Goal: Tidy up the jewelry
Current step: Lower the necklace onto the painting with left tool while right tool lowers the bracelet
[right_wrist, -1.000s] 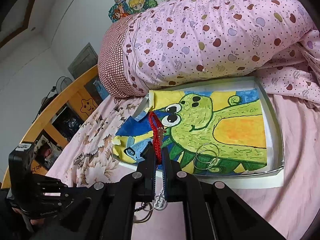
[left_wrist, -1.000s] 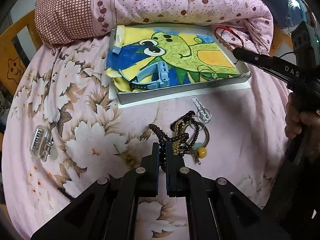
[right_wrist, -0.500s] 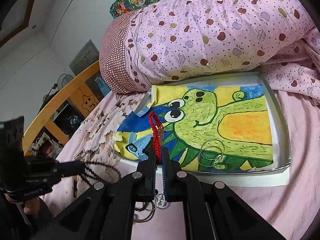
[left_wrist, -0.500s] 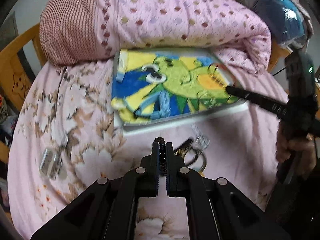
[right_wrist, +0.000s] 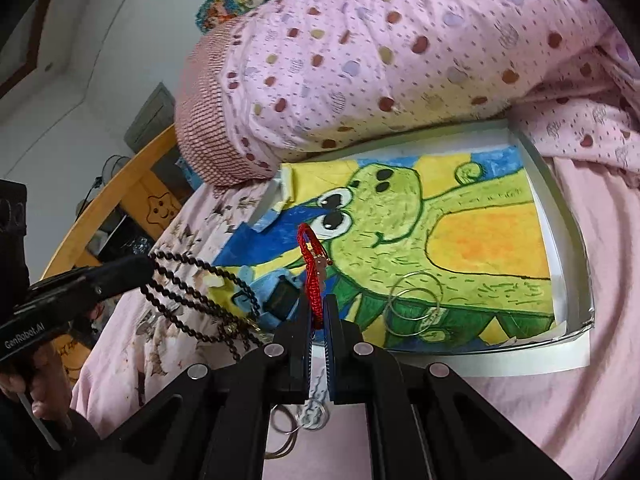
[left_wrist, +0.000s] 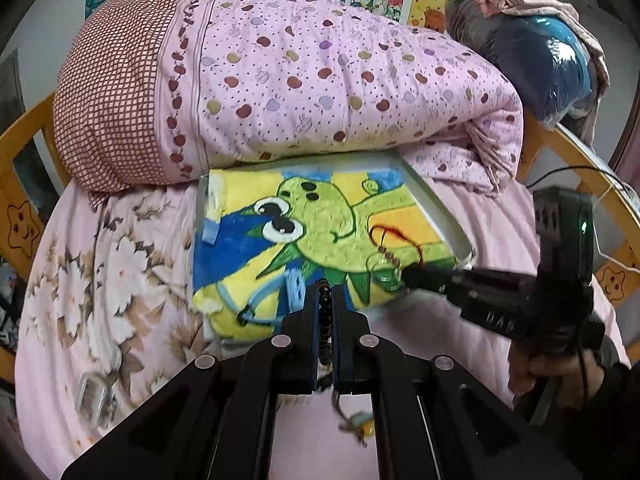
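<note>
Beads (right_wrist: 188, 280) dangle clamped in left gripper (left_wrist: 326, 294); red cord (right_wrist: 314, 276) pinched by right gripper (right_wrist: 319, 312).

One tray (right_wrist: 560, 216), one red cord bracelet (right_wrist: 313, 276), one dark bead string (right_wrist: 192, 292), two wire rings (right_wrist: 416, 300).

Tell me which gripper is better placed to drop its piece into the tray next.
Right. The right gripper, shut on the red woven cord bracelet, is already over the white shallow tray; the left gripper, holding the dark beaded necklace, hangs outside its edge.
</note>
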The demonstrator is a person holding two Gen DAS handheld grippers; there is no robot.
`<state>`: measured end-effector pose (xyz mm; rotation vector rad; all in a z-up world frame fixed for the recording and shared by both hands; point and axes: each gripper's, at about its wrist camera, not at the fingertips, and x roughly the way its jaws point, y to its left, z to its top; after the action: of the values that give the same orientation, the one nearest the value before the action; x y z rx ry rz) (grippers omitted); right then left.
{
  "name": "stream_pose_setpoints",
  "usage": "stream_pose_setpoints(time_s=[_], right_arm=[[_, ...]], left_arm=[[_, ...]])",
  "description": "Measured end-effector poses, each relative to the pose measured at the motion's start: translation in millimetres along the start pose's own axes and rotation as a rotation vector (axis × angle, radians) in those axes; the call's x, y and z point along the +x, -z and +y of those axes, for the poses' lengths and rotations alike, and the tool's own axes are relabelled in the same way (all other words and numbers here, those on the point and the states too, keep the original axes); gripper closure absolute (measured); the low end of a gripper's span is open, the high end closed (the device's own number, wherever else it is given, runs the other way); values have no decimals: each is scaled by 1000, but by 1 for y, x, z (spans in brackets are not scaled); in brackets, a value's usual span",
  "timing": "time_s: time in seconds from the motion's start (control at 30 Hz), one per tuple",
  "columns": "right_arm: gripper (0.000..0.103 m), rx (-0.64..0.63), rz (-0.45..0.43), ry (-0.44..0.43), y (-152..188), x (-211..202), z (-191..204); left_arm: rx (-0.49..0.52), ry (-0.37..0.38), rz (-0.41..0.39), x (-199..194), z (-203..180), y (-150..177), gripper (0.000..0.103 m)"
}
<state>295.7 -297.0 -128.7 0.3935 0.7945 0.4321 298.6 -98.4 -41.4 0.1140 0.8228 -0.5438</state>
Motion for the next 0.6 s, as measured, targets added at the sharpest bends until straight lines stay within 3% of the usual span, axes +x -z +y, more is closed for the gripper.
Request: stream_pose_setpoints(time_s=[0.37, 0.6], right_arm=[[97, 102, 26, 45, -6, 23, -31], [95, 133, 32, 78, -6, 26, -40]], left_arm=[[-76, 42, -2, 46, 18, -27, 100], [-123, 12, 62, 87, 36, -38, 100]])
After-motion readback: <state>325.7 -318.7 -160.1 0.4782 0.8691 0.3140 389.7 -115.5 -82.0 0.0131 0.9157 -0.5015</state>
